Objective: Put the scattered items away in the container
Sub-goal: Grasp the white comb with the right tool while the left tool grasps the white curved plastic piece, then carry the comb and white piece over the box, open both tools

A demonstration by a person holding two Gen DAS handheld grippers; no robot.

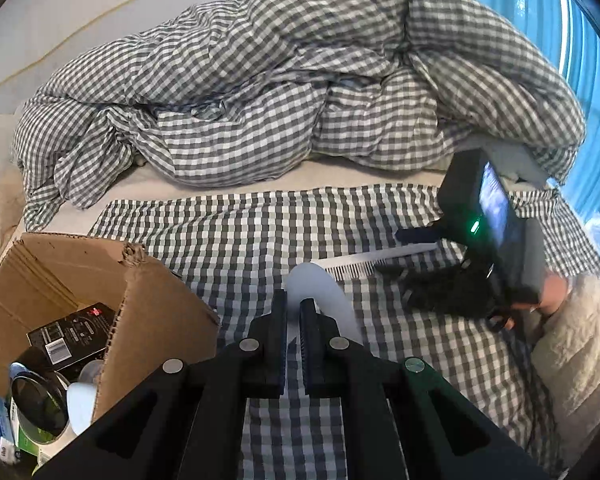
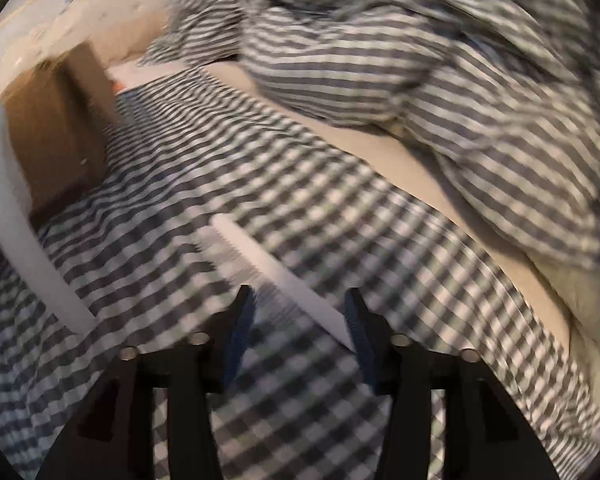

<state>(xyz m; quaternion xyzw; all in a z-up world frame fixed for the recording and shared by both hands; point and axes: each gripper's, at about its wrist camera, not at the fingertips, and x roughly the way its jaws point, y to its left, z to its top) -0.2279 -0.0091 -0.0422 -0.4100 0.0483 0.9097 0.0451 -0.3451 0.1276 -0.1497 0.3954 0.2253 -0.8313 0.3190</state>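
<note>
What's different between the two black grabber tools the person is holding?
The left gripper has its jaws pinched shut on a white curved piece; the right gripper has jaws apart, holding nothing. The left gripper is near the cardboard box; the right gripper points at a white comb on the checked cloth. Both are black with blue pads.

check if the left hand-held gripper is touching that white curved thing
Touching. In the left wrist view the left hand-held gripper has its pads shut on the white curved thing, which sticks out above them with no gap.
</note>
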